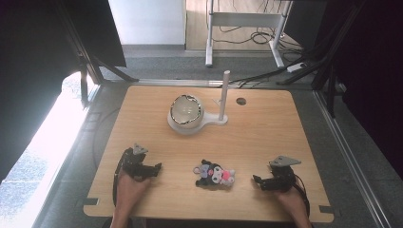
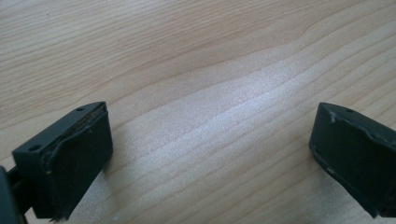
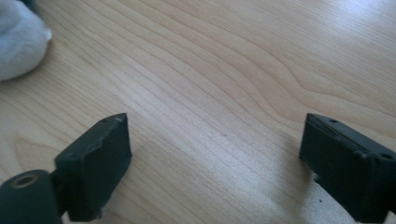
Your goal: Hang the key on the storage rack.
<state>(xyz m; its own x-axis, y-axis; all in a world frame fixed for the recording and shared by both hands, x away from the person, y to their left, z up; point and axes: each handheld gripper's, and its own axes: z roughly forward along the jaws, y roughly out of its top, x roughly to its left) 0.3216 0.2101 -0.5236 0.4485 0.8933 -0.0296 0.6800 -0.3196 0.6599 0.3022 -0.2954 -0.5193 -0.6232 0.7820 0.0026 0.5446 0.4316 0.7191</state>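
Note:
A small plush toy (image 1: pixel 215 174), black and grey with pink parts, lies near the table's front edge between my two grippers. Its pale grey edge (image 3: pixel 18 42) shows at the upper left of the right gripper view. My left gripper (image 1: pixel 153 168) rests on the wood to the toy's left, open, with bare table between its jaws (image 2: pixel 210 140). My right gripper (image 1: pixel 259 181) rests to the toy's right, open too, nothing between its jaws (image 3: pixel 215 144). A round white-rimmed mirror (image 1: pixel 186 110) on a white base with an upright post (image 1: pixel 224 95) stands at the table's middle back.
The wooden table (image 1: pixel 266 137) has a small round cable hole (image 1: pixel 241 101) at the back right. Grey floor surrounds it, with cables and a white desk frame (image 1: pixel 247 28) beyond. Bright light falls on the floor at the left.

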